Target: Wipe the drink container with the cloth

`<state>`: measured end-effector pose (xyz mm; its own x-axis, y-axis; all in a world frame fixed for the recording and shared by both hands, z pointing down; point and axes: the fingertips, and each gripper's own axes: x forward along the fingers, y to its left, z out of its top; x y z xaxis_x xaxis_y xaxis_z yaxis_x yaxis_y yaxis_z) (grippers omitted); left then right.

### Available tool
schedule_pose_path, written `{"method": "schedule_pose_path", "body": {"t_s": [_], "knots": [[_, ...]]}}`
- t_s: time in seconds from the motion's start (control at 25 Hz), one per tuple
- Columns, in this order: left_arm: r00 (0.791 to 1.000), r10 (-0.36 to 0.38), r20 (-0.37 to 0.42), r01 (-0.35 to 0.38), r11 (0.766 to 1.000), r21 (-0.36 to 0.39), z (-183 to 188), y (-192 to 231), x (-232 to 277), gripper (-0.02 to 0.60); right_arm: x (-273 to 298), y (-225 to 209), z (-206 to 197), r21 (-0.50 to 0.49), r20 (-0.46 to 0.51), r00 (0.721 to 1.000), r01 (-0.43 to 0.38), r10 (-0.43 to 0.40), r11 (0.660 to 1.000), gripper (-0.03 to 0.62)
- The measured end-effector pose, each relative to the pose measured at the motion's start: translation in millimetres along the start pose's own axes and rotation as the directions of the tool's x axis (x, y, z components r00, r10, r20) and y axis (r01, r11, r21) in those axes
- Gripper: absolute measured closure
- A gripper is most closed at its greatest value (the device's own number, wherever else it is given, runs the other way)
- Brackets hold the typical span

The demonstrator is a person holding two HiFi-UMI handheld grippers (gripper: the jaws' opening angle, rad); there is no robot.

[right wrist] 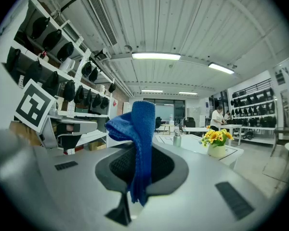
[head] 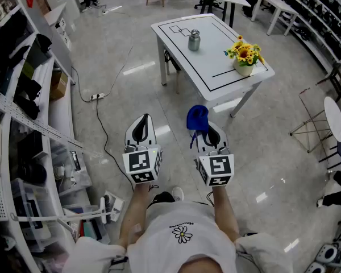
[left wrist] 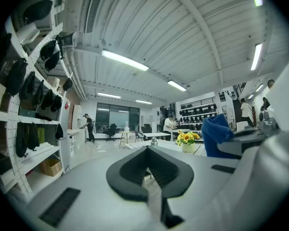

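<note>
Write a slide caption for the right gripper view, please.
Right gripper shut on blue cloth, table and drink container ahead.

Items present: two claws (left claw (head: pixel 142 120), right claw (head: pixel 206 131)), one blue cloth (head: pixel 197 116), one metal drink container (head: pixel 194 40), one flower pot (head: pixel 244 56), one white bench (head: pixel 216 67).

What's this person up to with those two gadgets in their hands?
A person stands some way short of the white table, a gripper in each hand. The right gripper is clamped on a blue cloth; the left gripper is shut and empty. The metal drink container waits on the table, apart from a pot of yellow flowers. Wiping has not begun.
</note>
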<state>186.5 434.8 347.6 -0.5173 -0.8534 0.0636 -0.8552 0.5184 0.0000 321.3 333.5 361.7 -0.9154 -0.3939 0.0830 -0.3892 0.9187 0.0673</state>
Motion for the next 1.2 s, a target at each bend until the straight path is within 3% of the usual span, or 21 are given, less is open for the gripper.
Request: {"method": "schedule_pose_path", "body": {"t_s": [0.68, 1.2], "knots": [[0.999, -0.022, 0.026, 0.022, 1.000, -0.001, 9, 9, 39, 0.584, 37, -11, 3, 0.062, 0.053, 0.998, -0.029, 0.026, 0.998, 0.553], [0.988, -0.146, 0.053, 0.146, 0.989, 0.019, 20, 18, 179, 0.584, 150, -63, 11, 0.121, 0.071, 0.997, 0.029, -0.038, 0.992, 0.553]]}}
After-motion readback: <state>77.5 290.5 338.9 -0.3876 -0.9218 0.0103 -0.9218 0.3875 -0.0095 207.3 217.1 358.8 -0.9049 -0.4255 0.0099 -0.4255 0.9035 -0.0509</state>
